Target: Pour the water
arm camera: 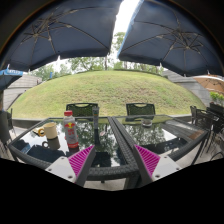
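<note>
A clear bottle (70,131) with a red label and a light cap stands upright on a glass-topped table (120,133), ahead of my left finger. A tan cup (50,130) stands just left of the bottle, and a dark cup (51,143) stands nearer, in front of it. My gripper (115,160) is open and empty, with nothing between its magenta pads (82,158). It hovers over the table's near wicker edge, short of the bottle and to its right.
Two dark wicker chairs (83,110) (141,109) stand at the table's far side. Two large umbrellas (60,35) hang overhead. A green lawn (110,92) rises beyond. More furniture (205,120) stands at the right.
</note>
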`<state>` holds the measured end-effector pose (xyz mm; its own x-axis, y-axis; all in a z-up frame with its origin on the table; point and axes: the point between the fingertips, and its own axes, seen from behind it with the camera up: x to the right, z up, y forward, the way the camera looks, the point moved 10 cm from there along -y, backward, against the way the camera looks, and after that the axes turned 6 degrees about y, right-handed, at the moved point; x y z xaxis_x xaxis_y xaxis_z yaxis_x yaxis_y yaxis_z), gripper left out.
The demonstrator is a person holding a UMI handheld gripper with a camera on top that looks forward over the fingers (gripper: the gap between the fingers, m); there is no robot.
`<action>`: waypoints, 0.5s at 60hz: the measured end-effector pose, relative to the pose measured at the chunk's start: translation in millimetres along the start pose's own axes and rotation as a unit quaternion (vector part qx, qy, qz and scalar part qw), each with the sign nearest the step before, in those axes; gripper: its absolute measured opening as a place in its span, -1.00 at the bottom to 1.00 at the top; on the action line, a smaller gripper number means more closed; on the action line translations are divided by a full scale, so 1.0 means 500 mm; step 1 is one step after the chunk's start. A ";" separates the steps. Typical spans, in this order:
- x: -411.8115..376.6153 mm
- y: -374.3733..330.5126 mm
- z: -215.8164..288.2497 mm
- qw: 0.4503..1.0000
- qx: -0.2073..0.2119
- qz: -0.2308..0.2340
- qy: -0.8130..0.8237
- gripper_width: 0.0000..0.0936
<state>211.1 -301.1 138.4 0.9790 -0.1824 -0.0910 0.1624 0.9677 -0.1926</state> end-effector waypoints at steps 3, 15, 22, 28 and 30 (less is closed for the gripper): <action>0.003 0.003 0.004 1.000 0.010 -0.007 -0.002 0.71; 0.019 0.016 0.014 1.000 0.013 -0.011 0.014 0.72; 0.028 0.031 0.030 1.000 0.012 -0.008 0.014 0.72; 0.012 0.048 0.037 1.000 0.009 -0.001 0.003 0.72; -0.002 0.055 0.041 1.000 0.008 0.005 0.000 0.72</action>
<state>217.2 -270.9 153.3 0.9808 -0.1718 -0.0922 0.1539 0.9725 -0.1750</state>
